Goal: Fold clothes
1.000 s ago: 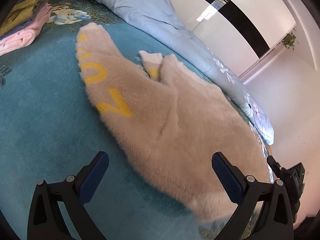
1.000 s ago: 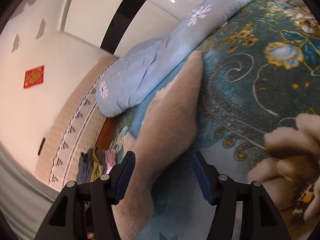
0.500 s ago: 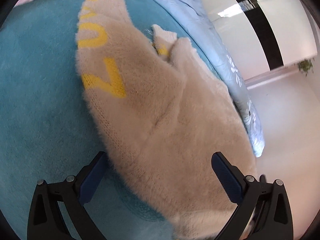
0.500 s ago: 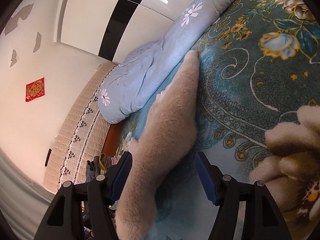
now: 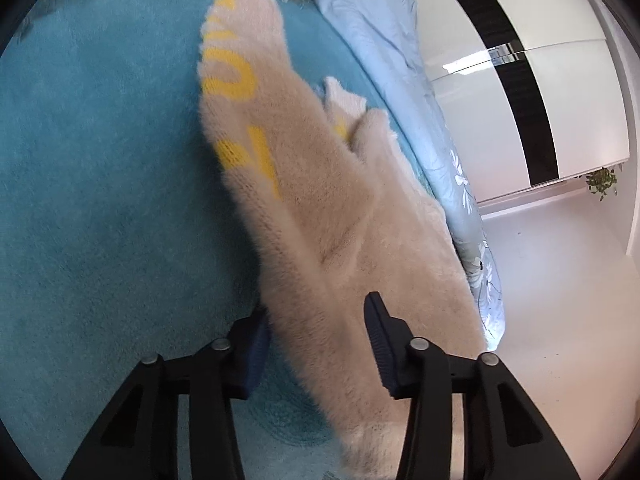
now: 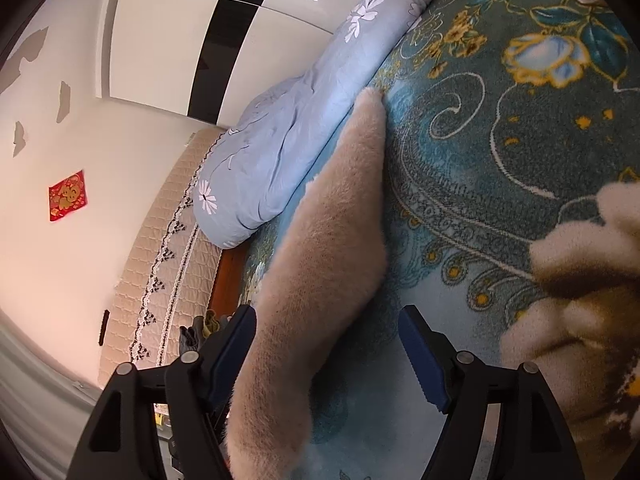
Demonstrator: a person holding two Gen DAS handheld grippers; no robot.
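Beige fuzzy sweater (image 5: pixel 320 216) lies on teal blanket (image 5: pixel 100 200); left gripper (image 5: pixel 316 340) jaws closing around its edge; right gripper (image 6: pixel 328 356) jaws spread, widening.

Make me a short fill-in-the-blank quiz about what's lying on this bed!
1. The fuzzy beige sweater carries letters coloured ____.
2. It lies on a blanket that is mostly ____.
3. The quilt rolled along the bed's edge is light blue with white ____.
4. On the wall hangs a small ____ decoration.

Answers: yellow; teal; flowers; red
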